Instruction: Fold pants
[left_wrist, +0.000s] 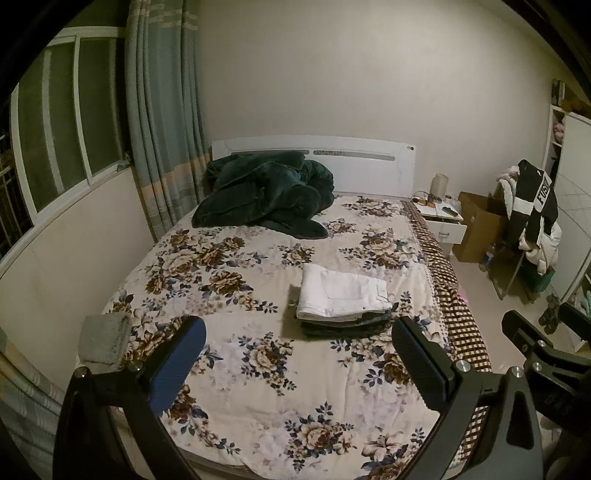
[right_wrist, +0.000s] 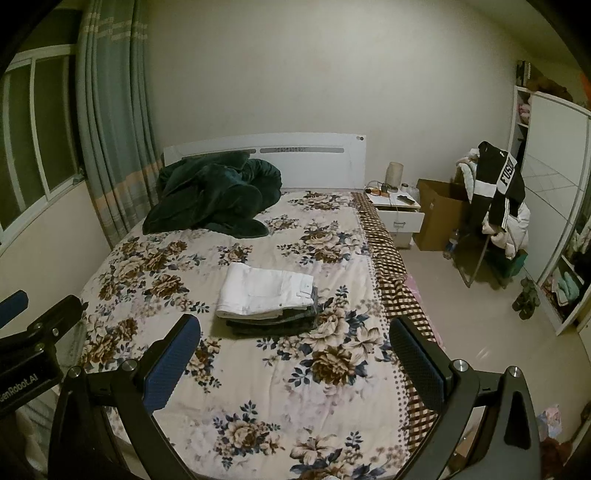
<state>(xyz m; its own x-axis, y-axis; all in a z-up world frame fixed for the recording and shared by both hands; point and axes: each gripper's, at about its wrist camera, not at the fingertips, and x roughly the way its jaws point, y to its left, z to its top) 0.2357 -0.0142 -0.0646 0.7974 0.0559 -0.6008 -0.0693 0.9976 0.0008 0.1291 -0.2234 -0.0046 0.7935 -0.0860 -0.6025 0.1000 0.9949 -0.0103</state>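
Observation:
A folded pair of white pants (left_wrist: 341, 293) lies on top of a small stack of folded dark pants (left_wrist: 343, 326) on the floral bedspread (left_wrist: 258, 369), right of the bed's middle. The same white pants (right_wrist: 264, 293) and dark stack (right_wrist: 273, 323) show in the right wrist view. My left gripper (left_wrist: 299, 332) is open and empty, held above the foot of the bed, short of the stack. My right gripper (right_wrist: 295, 332) is open and empty too, beside the left one, also short of the stack.
A dark green blanket (left_wrist: 264, 194) is heaped by the white headboard (left_wrist: 354, 162). Curtains (left_wrist: 162, 110) and a window are on the left wall. A nightstand (left_wrist: 441, 218), a cardboard box (left_wrist: 476, 229) and a chair piled with clothes (left_wrist: 532, 210) stand right of the bed.

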